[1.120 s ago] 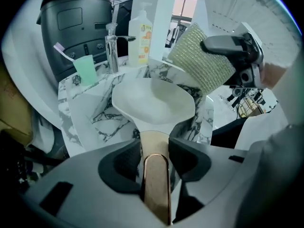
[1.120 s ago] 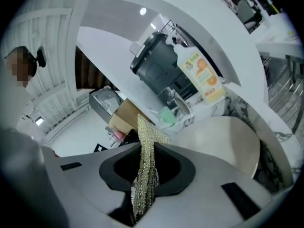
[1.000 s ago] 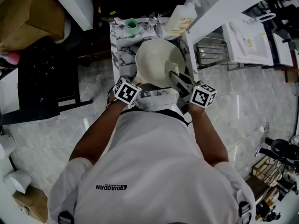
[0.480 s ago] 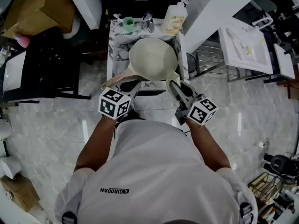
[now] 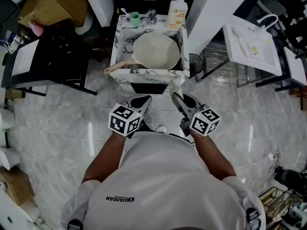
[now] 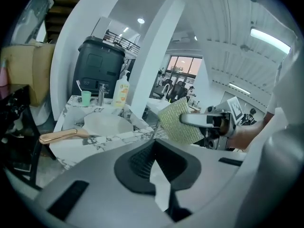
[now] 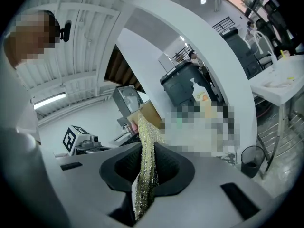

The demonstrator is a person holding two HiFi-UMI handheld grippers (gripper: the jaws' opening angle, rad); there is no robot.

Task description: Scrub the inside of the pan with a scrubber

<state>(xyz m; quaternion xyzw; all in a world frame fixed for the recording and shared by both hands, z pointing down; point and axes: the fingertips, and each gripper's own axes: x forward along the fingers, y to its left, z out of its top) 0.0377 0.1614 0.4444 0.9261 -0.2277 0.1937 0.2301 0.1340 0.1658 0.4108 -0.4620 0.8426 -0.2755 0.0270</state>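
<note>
A cream pan [image 5: 156, 51] with a wooden handle [image 5: 115, 67] lies in the small marble sink [image 5: 144, 72], well ahead of both grippers. My left gripper [image 5: 143, 99] is shut and holds nothing; the left gripper view shows the pan [image 6: 107, 125] beyond its closed jaws. My right gripper [image 5: 175, 96] is shut on a yellow-green mesh scrubber [image 5: 173, 86], which stands on edge between the pads [image 7: 145, 170]. The scrubber [image 6: 179, 122] hangs in the air right of the sink, touching nothing.
A soap bottle [image 5: 177, 6], a green cup [image 5: 135, 17] and a tap [image 5: 152, 17] stand at the sink's back edge. A black stand [image 5: 57, 51] is to the left, a white table [image 5: 252, 44] and a small bin [image 5: 194, 61] to the right. The floor is marble.
Both grippers have drawn back from the sink toward the person. The left gripper has come away from the pan handle and shut. The pan stays in the sink.
</note>
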